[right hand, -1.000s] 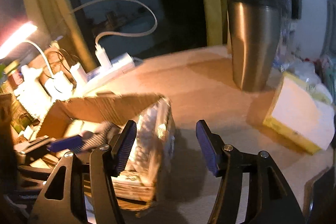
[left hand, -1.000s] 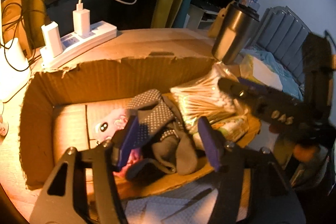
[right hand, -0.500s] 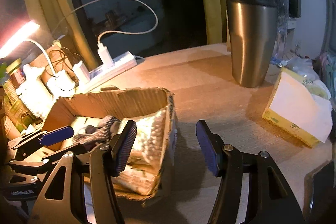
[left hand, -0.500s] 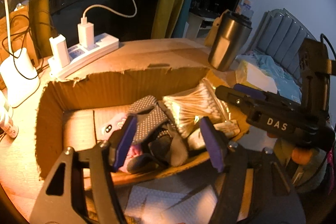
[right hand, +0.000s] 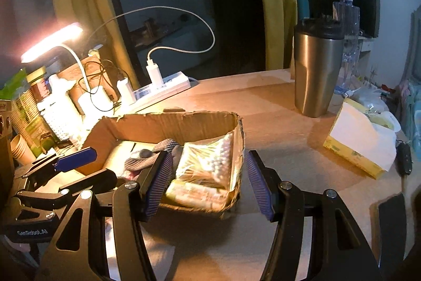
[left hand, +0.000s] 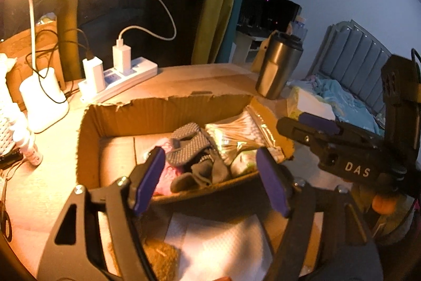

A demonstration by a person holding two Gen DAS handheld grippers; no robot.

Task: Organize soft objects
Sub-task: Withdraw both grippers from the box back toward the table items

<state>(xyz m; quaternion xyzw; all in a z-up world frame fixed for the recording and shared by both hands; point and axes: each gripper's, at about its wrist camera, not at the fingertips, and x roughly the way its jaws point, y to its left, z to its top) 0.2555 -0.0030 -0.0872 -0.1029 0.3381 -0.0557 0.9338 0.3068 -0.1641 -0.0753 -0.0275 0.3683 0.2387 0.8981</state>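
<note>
A torn cardboard box (left hand: 168,109) (right hand: 173,123) sits on the table. Inside lie grey dotted socks (left hand: 193,149) (right hand: 158,152) over something pink (left hand: 168,170), and beside them a bag of cotton swabs (left hand: 234,133) (right hand: 210,159). My left gripper (left hand: 210,183) hovers over the box's near wall, its jaws opening with nothing between them. It shows at the left of the right wrist view (right hand: 79,167). My right gripper (right hand: 208,183) stands open and empty near the box's right corner; it appears at the right of the left wrist view (left hand: 310,125).
A steel tumbler (right hand: 315,67) (left hand: 276,65) and a tissue pack (right hand: 360,138) stand right of the box. A white power strip (left hand: 118,78) (right hand: 160,88) with chargers and a lit desk lamp (right hand: 52,41) sit behind. A white paper towel (left hand: 218,249) lies before the box.
Both grippers have drawn back and risen from the box. The left jaws have spread wider and left the socks lying in the box.
</note>
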